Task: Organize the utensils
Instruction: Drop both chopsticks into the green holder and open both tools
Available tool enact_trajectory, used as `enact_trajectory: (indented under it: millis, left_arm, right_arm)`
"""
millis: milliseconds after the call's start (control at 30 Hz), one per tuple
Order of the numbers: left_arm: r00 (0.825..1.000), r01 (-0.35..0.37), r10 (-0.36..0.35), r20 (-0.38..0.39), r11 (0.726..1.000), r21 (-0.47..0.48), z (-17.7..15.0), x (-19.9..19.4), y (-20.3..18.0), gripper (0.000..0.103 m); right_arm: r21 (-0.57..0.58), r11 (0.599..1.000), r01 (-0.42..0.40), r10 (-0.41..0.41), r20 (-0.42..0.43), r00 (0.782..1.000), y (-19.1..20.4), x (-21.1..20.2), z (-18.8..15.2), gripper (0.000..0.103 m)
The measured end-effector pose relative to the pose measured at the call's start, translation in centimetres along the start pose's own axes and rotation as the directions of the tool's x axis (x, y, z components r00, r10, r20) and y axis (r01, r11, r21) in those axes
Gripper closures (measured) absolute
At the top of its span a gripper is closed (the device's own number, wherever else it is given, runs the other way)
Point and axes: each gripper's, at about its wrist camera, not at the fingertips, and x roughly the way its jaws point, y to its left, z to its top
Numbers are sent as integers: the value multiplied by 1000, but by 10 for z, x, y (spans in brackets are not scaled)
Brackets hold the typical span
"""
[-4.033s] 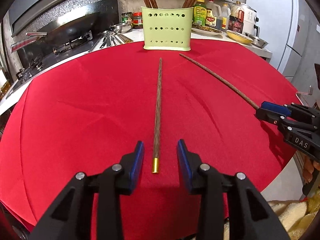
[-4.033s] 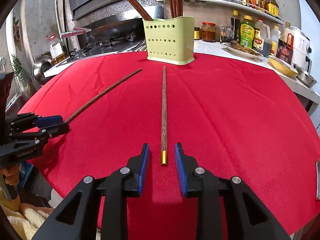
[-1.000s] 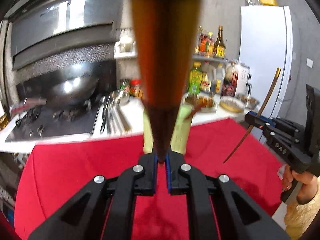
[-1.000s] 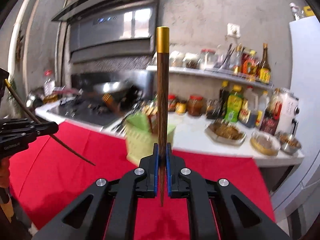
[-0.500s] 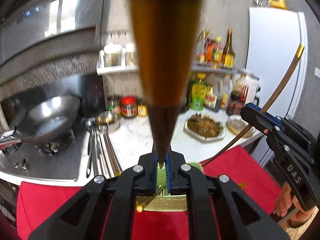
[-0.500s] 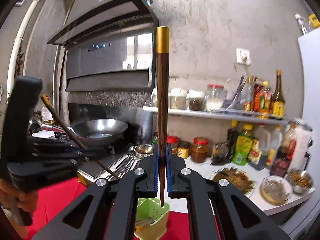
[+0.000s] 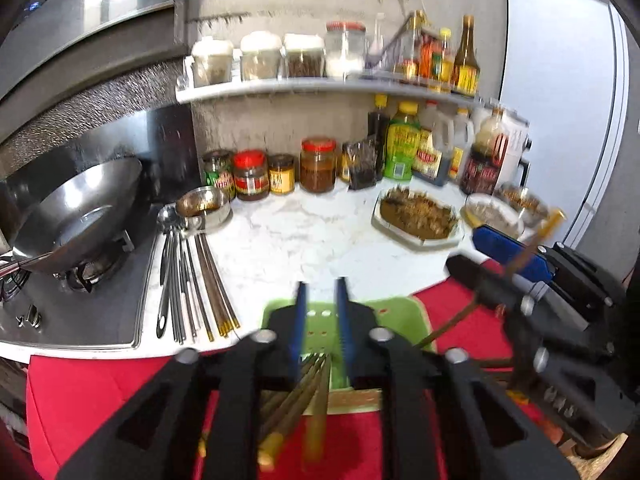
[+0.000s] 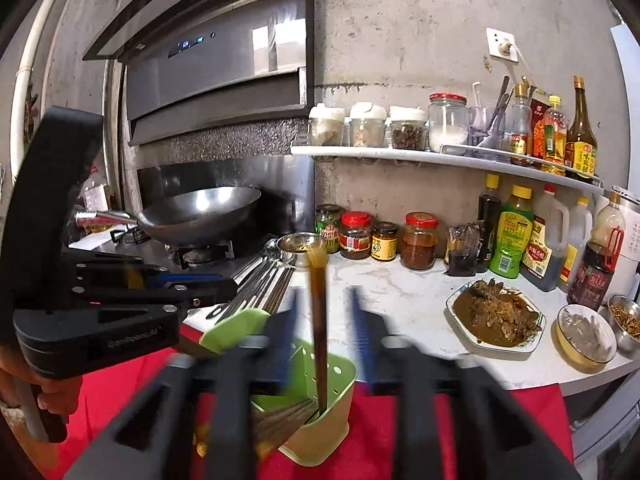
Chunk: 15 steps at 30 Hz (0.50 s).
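Both grippers hover at lower centre over the green holder: left gripper and right gripper spread, gripping nothing; a chopstick stands between the right's fingers.

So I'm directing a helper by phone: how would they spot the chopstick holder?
Find the red tablecloth before the white counter. At its counter edge stands the chopstick holder: a pale green plastic tub with punched holes, chopsticks inside, unlike the glass jars behind.

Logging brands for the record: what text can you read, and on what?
None reads surely.
Raised line on the body of the black left gripper: blurred.
Labels on the red-lidded glass jars and plastic sauce bottles: too small.
Lit marks on the steel range hood: unreadable.
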Motion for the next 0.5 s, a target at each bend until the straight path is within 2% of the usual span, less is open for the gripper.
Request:
enact_trajectory:
  millis: [133, 233, 333, 433, 500]
  left_arm:
    - [995, -30, 30, 92, 1000, 4, 8, -44, -3, 71]
    - [984, -64, 64, 166, 998, -2, 5, -88, -8, 69]
    - [970, -141, 142, 197, 990, -22, -13, -125, -12, 61]
    - [963, -185, 189, 190, 982, -38, -45, -151, -17, 46]
    - [962, -207, 212, 173, 977, -44, -75, -164, -20, 34]
  right_arm:
    - [-15, 1000, 25, -24, 58, 998, 2, -36, 17, 57]
    - [-28, 998, 52, -49, 97, 994, 6, -72, 25, 57]
    - [-17, 998, 61, -59, 96, 994, 10, -107, 21, 57]
    - [6, 998, 64, -64, 59, 996, 16, -134, 2, 46]
    - [15, 998, 69, -69, 35, 997, 22, -150, -16, 24]
